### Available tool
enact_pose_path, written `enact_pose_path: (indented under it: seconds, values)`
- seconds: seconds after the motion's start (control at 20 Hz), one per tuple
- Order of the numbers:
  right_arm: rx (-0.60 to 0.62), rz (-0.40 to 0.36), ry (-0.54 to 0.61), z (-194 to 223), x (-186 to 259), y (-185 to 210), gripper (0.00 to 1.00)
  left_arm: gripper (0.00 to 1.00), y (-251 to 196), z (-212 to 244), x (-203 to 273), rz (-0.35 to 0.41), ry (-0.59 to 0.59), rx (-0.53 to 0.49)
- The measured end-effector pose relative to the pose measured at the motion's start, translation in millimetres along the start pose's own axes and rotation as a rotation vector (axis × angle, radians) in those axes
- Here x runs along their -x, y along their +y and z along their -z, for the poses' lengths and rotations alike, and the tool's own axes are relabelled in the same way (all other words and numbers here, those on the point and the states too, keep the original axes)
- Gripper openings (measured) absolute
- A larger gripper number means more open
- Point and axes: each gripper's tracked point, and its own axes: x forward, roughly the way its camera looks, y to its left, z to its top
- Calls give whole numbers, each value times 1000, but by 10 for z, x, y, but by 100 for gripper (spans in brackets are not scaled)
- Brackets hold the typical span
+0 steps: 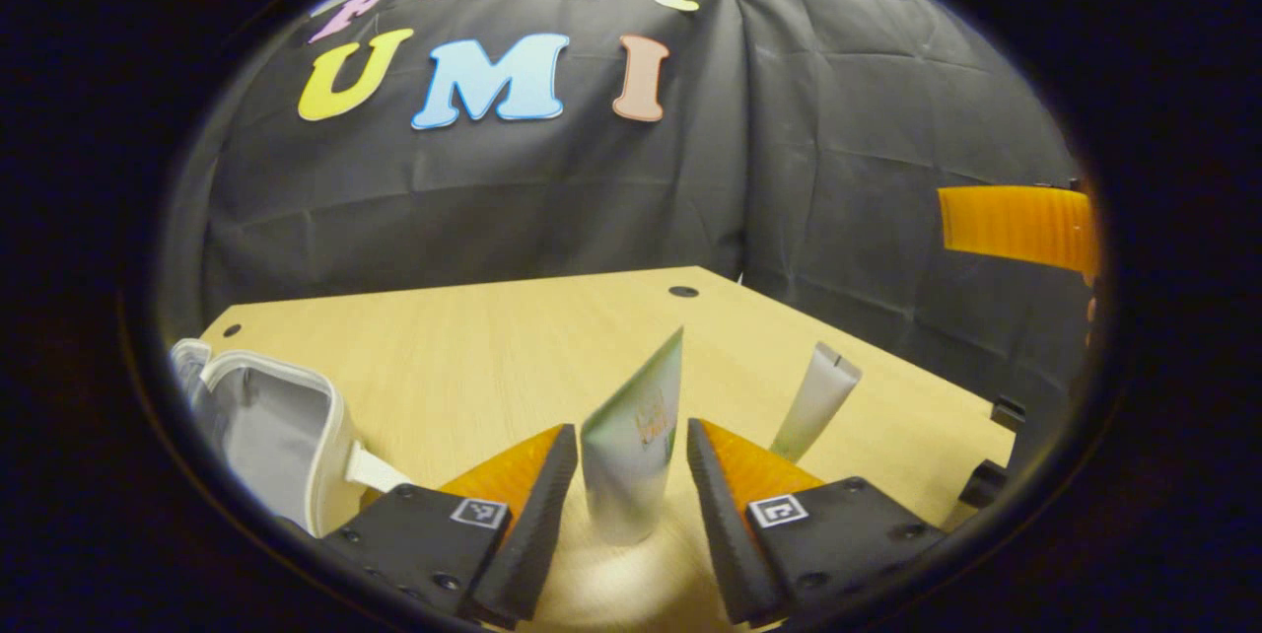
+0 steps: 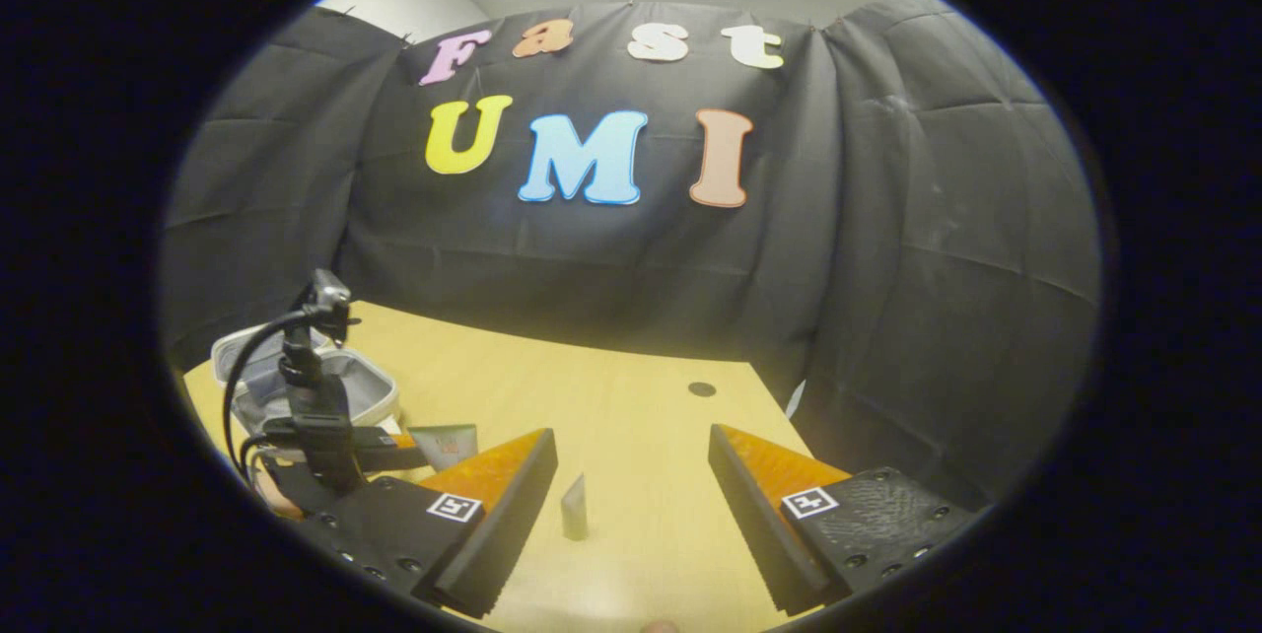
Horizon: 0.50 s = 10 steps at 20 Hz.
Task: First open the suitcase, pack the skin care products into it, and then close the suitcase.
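The left tool (image 1: 631,475) is held low and level over the table (image 1: 473,357), its fingers spread to either side of a standing skin care tube (image 1: 634,436); gaps show on both sides of the tube, so it is released, not grasping. A second, slimmer tube (image 1: 816,402) stands just beyond and to the right of the first. The open suitcase (image 1: 271,436), its pale lining showing, lies on the table well left of the first tube. The right tool (image 2: 631,495) hovers higher, fingers wide apart and empty, with the slimmer tube below between them. Two tubes, one suitcase
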Motion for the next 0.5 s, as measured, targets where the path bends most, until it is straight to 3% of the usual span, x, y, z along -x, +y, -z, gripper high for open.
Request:
enact_pose_path:
  seconds: [0.05, 0.15, 0.2, 0.3, 0.45, 0.5]
  values:
    - [-12, -8, 10, 43, -35, 19, 94, 59, 14, 46, -27, -14, 17, -3]
    - [-34, -24, 30, 110, -111, 72, 94, 49, 28, 77, -45, -31, 48, -26]
    - [-42, -27, 37, 140, -153, 84, 94, 52, 45, 72, -59, -40, 59, -28]
    - [-59, -36, 58, 210, -245, 128, 94, 43, 71, 72, -66, -52, 93, 0]
    - [-82, -56, 113, 403, -405, 231, 94, 36, 123, 16, 97, -26, 167, 94]
    - [-89, -67, 142, 495, -474, 287, 94, 39, 147, -94, 193, -15, 166, 133]
